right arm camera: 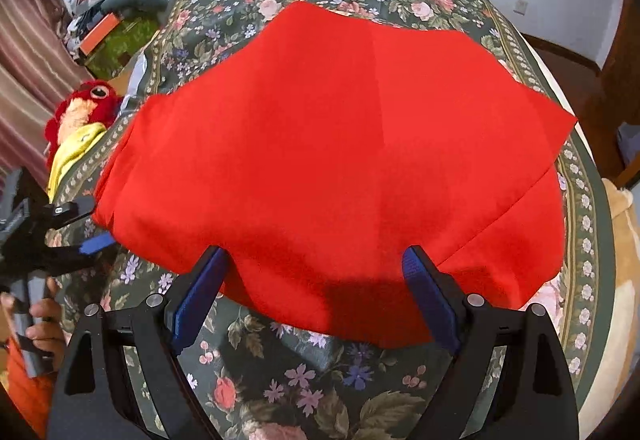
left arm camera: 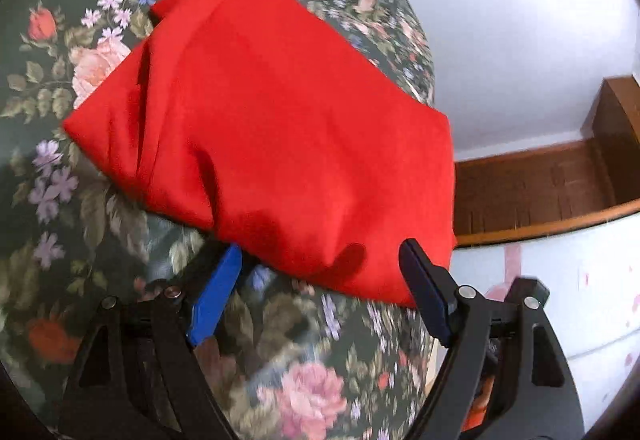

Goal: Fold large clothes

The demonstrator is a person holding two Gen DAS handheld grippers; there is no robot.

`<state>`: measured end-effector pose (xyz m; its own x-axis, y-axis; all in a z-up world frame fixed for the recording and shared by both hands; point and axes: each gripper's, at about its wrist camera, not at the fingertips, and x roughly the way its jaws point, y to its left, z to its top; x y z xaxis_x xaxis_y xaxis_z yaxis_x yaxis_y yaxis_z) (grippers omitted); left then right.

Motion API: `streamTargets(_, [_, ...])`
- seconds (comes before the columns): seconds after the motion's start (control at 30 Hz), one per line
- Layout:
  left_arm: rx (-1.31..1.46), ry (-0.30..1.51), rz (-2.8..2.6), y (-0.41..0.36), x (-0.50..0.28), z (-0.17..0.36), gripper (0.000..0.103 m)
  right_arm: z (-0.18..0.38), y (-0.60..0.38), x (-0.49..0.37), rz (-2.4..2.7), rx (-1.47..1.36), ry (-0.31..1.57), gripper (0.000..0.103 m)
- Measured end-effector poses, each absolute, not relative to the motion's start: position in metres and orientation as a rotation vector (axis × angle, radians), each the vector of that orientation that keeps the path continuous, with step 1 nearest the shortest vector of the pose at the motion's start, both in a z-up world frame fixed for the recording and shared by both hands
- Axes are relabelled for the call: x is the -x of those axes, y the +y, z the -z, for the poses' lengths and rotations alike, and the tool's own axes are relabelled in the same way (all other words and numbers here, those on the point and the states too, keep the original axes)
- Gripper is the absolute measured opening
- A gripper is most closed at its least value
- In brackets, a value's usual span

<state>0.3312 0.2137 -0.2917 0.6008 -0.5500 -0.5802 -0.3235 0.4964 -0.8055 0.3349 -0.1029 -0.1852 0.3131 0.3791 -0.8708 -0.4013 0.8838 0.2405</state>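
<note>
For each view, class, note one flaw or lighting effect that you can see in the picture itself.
Left wrist view: motion blur smears the floral bedspread, and the red garment shows shadow near its lower edge. Right wrist view: sharper, fisheye bulges the bed, and shadow darkens the garment's near edge.

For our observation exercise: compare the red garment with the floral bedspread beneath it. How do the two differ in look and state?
The red garment is one plain colour; the floral bedspread is dark green, patterned with roses and small flowers.
The garment is folded into a compact bundle of layers; the bedspread lies spread out flat.
The garment covers only the middle; the bedspread shows on all sides of it.
Both are soft fabric, and neither is gripped.
</note>
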Motion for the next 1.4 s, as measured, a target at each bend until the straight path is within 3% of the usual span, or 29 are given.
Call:
streamTargets(0.43, [1.091, 0.818, 0.019, 0.221, -0.380, 0.298, 0.075, 0.190, -0.099, -0.335, -0.527, 0.034, 1.145, 0.096])
streamTargets(0.57, [1.085, 0.837, -0.015, 0.226, -0.395, 0.303, 0.068, 0.189, -0.096, -0.334, -0.516, 0.057, 1.144, 0.097])
streamTargets(0.63, [1.118, 0.816, -0.013, 0.233, -0.395, 0.304, 0.061, 0.189, -0.096, -0.335, -0.509, 0.066, 1.149, 0.097])
streamTargets(0.67, [1.127, 0.813, -0.016, 0.236, -0.395, 0.305, 0.046, 0.189, -0.095, -0.335, -0.506, 0.069, 1.151, 0.097])
streamTargets(0.7, [1.128, 0.816, -0.032, 0.239, -0.395, 0.304, 0.023, 0.187, -0.094, -0.334, -0.501, 0.075, 1.151, 0.097])
streamTargets(0.77, [1.115, 0.820, -0.043, 0.245, -0.395, 0.301, 0.011, 0.182, -0.093, -0.333, -0.501, 0.077, 1.133, 0.096])
streamTargets(1.1, [0.824, 0.589, -0.022, 0.246, -0.336, 0.196, 0.008, 0.133, -0.056, -0.341, -0.551, 0.036, 1.033, 0.097])
streamTargets(1.4, [0.585, 0.548, -0.142, 0.243, -0.305, 0.147, 0.008, 0.171, 0.032, -0.329, -0.672, 0.133, 1.127, 0.097])
